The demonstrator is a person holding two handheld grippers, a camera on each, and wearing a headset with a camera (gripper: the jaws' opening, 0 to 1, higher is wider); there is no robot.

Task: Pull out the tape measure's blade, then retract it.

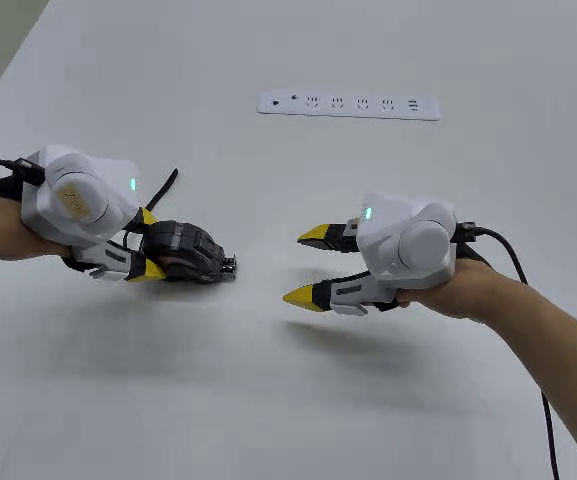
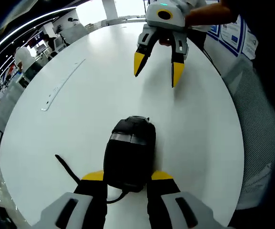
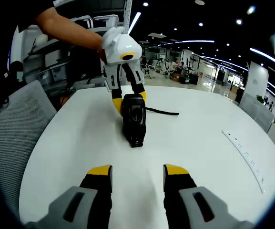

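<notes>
The black, rounded plastic tape measure (image 1: 186,250) is pinned flat on the white counter (image 1: 268,400), clamped at its rear between the jaws of the left gripper (image 1: 150,243), apparently so the case is anchored. Its blade hook is pointed at the right gripper (image 1: 296,267), which is held near that end with jaws spread wide and empty, seemingly lined up for pinching the hook; no blade is drawn out yet.

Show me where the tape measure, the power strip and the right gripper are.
tape measure (image 1: 183,250): head view, top of its black case.
power strip (image 1: 348,104): head view, middle of its white face.
right gripper (image 1: 306,266): head view, midway between its yellow fingertips.
</notes>
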